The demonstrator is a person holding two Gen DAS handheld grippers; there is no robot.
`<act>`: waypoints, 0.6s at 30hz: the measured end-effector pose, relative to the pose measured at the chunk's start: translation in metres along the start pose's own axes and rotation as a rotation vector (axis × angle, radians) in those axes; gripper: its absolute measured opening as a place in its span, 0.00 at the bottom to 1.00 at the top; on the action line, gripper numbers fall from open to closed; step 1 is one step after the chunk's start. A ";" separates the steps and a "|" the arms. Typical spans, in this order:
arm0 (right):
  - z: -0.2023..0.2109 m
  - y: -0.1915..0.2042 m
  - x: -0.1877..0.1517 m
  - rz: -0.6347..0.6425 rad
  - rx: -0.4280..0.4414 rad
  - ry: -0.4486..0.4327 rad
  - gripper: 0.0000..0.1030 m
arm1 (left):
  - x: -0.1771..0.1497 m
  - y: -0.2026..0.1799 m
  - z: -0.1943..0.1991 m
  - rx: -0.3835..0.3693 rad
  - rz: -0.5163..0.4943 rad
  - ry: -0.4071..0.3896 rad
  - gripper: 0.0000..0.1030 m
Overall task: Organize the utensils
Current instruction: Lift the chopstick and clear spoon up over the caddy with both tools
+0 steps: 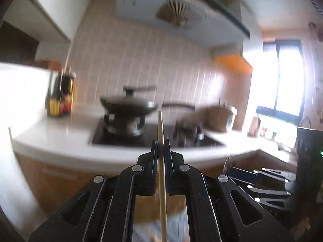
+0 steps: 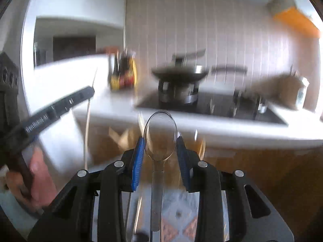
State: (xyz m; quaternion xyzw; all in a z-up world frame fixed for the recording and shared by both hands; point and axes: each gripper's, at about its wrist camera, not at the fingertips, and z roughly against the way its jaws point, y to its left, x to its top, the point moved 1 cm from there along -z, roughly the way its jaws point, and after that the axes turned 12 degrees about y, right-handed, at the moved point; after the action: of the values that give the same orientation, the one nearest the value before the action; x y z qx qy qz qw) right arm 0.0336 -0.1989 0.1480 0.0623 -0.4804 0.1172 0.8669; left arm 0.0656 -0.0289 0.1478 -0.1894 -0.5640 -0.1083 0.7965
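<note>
Left hand-held gripper (image 1: 160, 147) is clamped on a wooden chopstick (image 1: 161, 161), right hand-held gripper (image 2: 160, 147) pinches a clear plastic spoon (image 2: 160, 135) by its bowl edges, both in midair short of the stove (image 1: 153, 137). That slick spoon could squirt out. Plenty of free air before the counter (image 1: 60, 135) edge though

My two wrist views both face the stove (image 1: 129, 137) counter (image 1: 60, 135) at twelve o'clock, from near floor-side.
</note>
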 end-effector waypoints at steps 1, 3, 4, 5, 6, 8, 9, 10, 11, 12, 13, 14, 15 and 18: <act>0.002 -0.002 0.009 -0.011 -0.007 -0.039 0.28 | 0.007 -0.004 -0.002 0.014 -0.001 -0.037 0.04; 0.004 -0.008 0.024 -0.034 -0.033 -0.097 0.28 | 0.018 -0.008 -0.010 0.059 -0.003 -0.107 0.04; 0.003 -0.012 0.032 -0.042 -0.055 -0.129 0.28 | 0.023 -0.008 -0.016 0.063 0.012 -0.132 0.04; 0.001 -0.015 0.038 -0.045 -0.078 -0.150 0.28 | 0.028 -0.009 -0.022 0.070 0.031 -0.155 0.04; -0.003 -0.020 0.044 -0.046 -0.107 -0.177 0.28 | 0.031 -0.010 -0.028 0.074 0.044 -0.172 0.04; -0.013 -0.032 0.054 -0.061 -0.119 -0.210 0.28 | 0.036 -0.010 -0.041 0.072 0.068 -0.191 0.04; -0.017 -0.037 0.057 -0.072 -0.123 -0.220 0.28 | 0.037 -0.010 -0.045 0.073 0.074 -0.198 0.04; -0.023 -0.045 0.059 -0.094 -0.125 -0.238 0.29 | 0.038 -0.011 -0.051 0.079 0.075 -0.206 0.04; -0.028 -0.052 0.060 -0.113 -0.117 -0.249 0.29 | 0.037 -0.014 -0.057 0.091 0.073 -0.215 0.04; -0.035 -0.062 0.062 -0.144 -0.111 -0.253 0.29 | 0.037 -0.013 -0.062 0.096 0.071 -0.220 0.04; -0.043 -0.070 0.063 -0.168 -0.102 -0.251 0.29 | 0.035 -0.013 -0.068 0.096 0.069 -0.221 0.04; -0.047 -0.074 0.063 -0.175 -0.092 -0.247 0.29 | 0.033 -0.012 -0.073 0.094 0.067 -0.218 0.04; -0.057 -0.079 0.062 -0.185 -0.093 -0.241 0.29 | 0.029 -0.011 -0.079 0.092 0.068 -0.213 0.04; -0.077 -0.085 0.055 -0.194 -0.089 -0.220 0.29 | 0.021 -0.009 -0.092 0.115 0.071 -0.208 0.04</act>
State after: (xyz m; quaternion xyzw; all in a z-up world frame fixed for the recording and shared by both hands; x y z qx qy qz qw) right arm 0.1476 -0.2560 0.1539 0.0826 -0.5690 0.0040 0.8181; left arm 0.1481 -0.0755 0.1419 -0.1736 -0.6418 -0.0273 0.7464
